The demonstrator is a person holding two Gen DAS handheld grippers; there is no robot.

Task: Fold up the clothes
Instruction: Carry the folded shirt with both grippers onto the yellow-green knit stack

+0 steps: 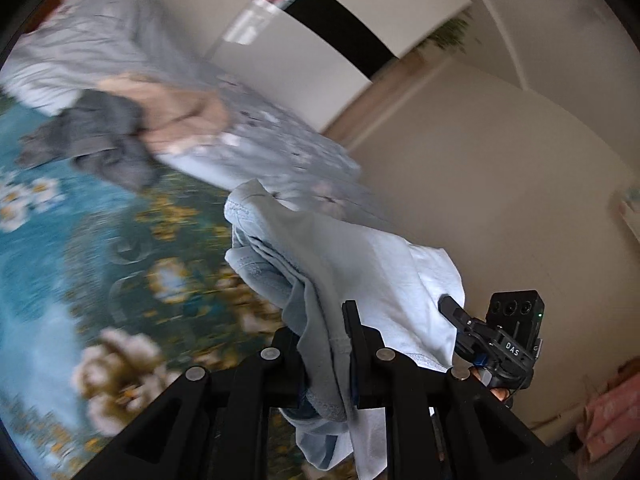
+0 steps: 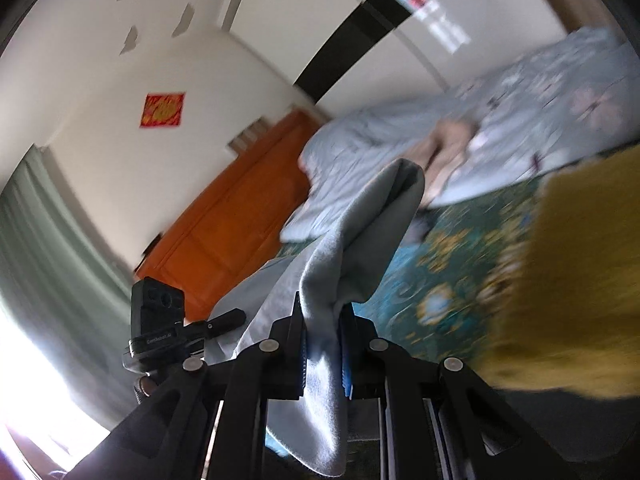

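Both hand-held grippers are up off the bed with one pale blue garment strung between them. The left hand-held gripper is clenched on a gathered bunch of it: soft knit cotton, thin, with a stitched hem running along the edge that bulges out above the black fingers and more cloth hanging slack below them. From that grip the cloth runs across to the right hand-held gripper, whose narrow black tip bites the far corner, so the long axis of the garment lies roughly from one gripper to the other, sagging in loose folds between.

From the right wrist view, the right hand-held gripper is likewise shut on the cloth, here looking greyer and smoother, a doubled fold standing up past the blue-padded fingers in a rounded hump and trailing away downward. The other gripper's small boxy camera head shows at the left.

Below is the bed, covered in a teal sheet printed with white and yellow flowers, blurred. A rumpled grey-blue quilt with faint blossoms lies heaped along its far side, with a dark grey crumpled garment and a peach one against it. A mustard-yellow cloth, coarse-looking, lies close by the right gripper. An orange wooden headboard stands at the end, under a cream wall
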